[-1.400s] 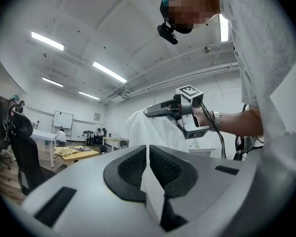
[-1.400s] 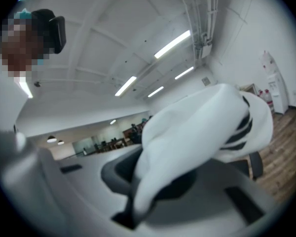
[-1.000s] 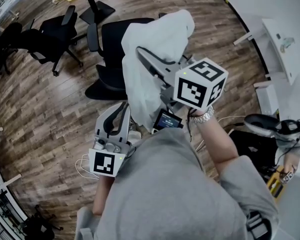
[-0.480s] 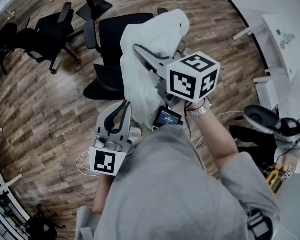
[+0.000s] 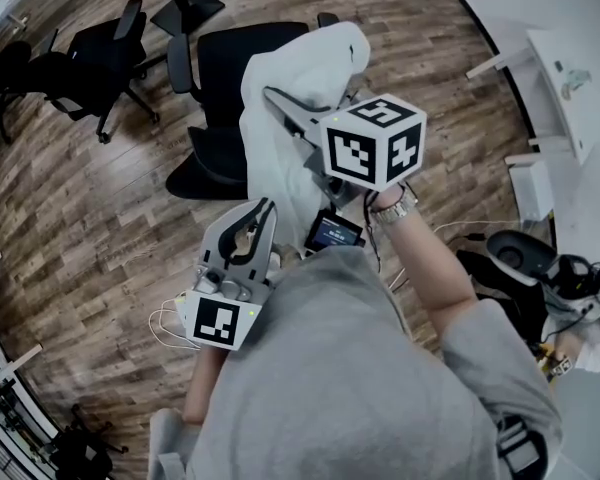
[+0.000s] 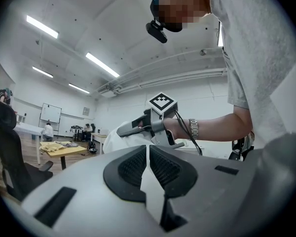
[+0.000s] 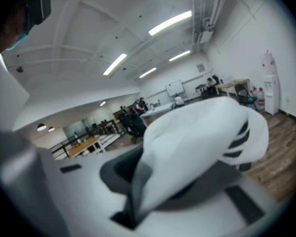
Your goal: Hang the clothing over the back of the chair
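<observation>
A white garment point(image 5: 280, 143) with black stripes hangs from my right gripper point(image 5: 272, 95), which is shut on its upper part. It dangles over the backrest of a black office chair point(image 5: 230, 68) that stands just beyond it. In the right gripper view the cloth point(image 7: 197, 137) bulges out from between the jaws point(image 7: 138, 181). My left gripper point(image 5: 266, 208) stays lower and nearer to the person, shut with nothing in it. From the left gripper view its closed pads point(image 6: 148, 154) point at the right gripper point(image 6: 138, 127) and the garment point(image 6: 116, 142).
More black office chairs point(image 5: 90, 58) stand at the upper left beside a table base point(image 5: 185, 8). A white desk point(image 5: 570, 78) and dark gear on the floor point(image 5: 525, 258) lie to the right. Wooden floor surrounds the chair.
My right gripper has carried the garment a little lower and closer to the chair back. The left gripper has stayed almost where it was.
</observation>
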